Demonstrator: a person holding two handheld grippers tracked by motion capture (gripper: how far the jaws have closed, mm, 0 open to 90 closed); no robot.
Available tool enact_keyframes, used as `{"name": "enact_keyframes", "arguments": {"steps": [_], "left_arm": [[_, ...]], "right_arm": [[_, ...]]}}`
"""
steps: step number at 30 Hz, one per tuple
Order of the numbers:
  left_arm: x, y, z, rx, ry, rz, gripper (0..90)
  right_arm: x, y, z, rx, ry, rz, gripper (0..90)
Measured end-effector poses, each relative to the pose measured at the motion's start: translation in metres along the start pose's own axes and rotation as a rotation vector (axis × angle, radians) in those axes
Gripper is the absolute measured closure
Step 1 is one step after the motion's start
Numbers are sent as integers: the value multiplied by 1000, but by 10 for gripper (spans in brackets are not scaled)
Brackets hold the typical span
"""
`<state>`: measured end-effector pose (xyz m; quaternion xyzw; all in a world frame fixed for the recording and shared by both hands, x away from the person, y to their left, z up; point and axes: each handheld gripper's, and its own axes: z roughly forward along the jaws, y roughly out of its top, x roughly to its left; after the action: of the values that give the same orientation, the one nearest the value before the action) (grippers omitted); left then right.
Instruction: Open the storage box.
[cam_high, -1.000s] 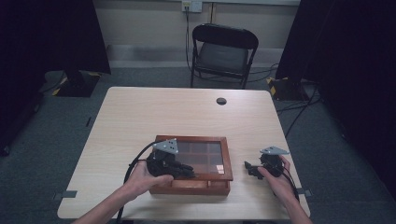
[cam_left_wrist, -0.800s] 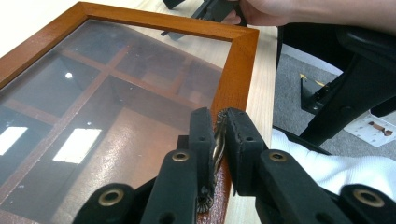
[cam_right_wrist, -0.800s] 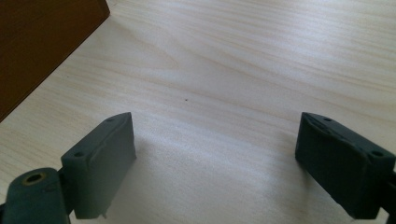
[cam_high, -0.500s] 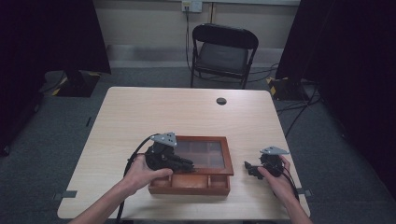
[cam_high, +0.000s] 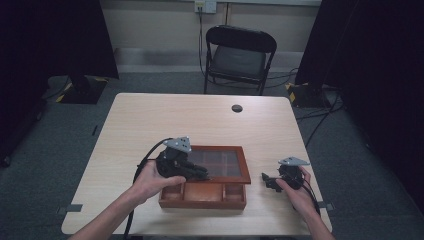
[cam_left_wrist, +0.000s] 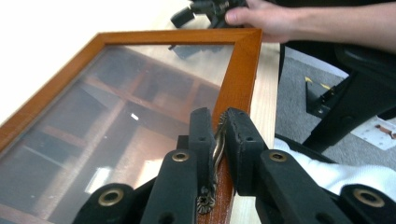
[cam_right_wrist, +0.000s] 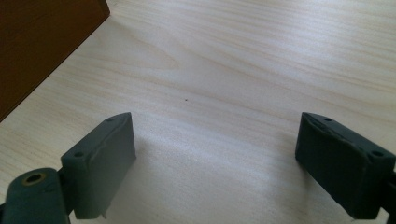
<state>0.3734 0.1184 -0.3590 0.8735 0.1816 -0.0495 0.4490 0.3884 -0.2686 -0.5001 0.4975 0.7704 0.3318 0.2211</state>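
lid handle (cam_left_wrist: 216, 148) btwn left tongs (cam_left_wrist: 218, 135)

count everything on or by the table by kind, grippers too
wooden box with glass lid: 1
grippers: 2, the left gripper shut on the lid's brass handle, the right gripper open over the table
small dark round thing on the table: 1
folding chair: 1
total: 5

Black left gripper (cam_left_wrist: 218, 140) — round bolt holes, perhaps brass-ringed — grey three-cornered plate.
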Motion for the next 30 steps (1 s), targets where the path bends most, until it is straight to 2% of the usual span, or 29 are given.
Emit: {"name": "enact_keyframes", "arguments": {"steps": [8, 14, 23, 25, 28, 30], "left_arm": [[2, 15, -8, -2, 32, 2, 812], [5, 20, -11, -26, 34, -1, 813], [8, 25, -12, -25, 24, -9, 814], [9, 26, -13, -18, 23, -7, 815], [7, 28, -12, 10, 30, 21, 817], [6, 28, -12, 11, 29, 20, 817]], "right_arm": [[0, 0, 0, 2, 1, 2, 114], [0, 0, 0, -1, 1, 1, 114], [0, 0, 0, 1, 2, 1, 114], [0, 0, 0, 1, 2, 1, 114], [0, 0, 0, 1, 2, 0, 114], [0, 0, 0, 1, 2, 1, 114]]}}
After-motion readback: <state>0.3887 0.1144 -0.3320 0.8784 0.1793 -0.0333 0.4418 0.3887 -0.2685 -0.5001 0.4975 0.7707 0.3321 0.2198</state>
